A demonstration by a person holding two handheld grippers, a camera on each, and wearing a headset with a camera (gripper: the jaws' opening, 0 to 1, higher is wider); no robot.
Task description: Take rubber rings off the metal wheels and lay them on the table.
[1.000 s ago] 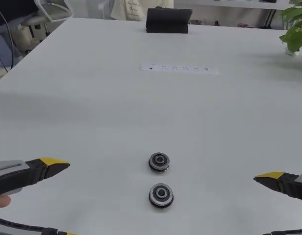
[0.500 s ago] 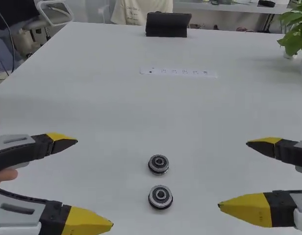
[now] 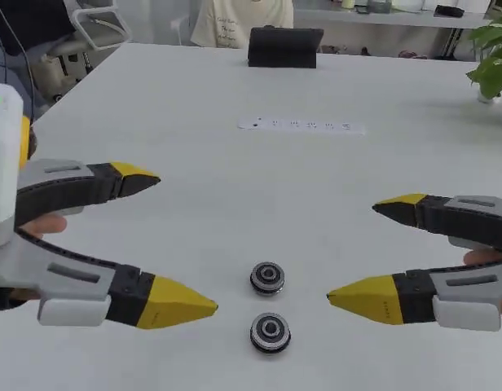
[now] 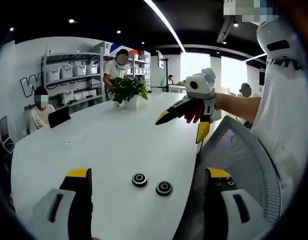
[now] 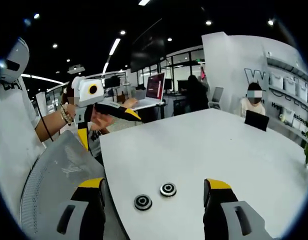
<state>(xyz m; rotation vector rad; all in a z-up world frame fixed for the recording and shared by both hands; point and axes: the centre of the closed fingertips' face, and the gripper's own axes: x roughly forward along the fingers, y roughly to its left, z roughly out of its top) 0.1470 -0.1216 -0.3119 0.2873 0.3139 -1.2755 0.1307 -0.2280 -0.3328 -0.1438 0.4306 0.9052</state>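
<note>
Our left tool (image 3: 186, 243) and right tool (image 3: 351, 252) hover wide open, holding nothing, on either side of the two metal wheels (image 3: 267, 277). These lie flat near the front of the surface (image 3: 235, 187), one just behind the other, not touching. The rubber rings (image 3: 254, 335) look seated on both. We judge the tools flank them so one can pin a wheel while the other peels its ring.
</note>
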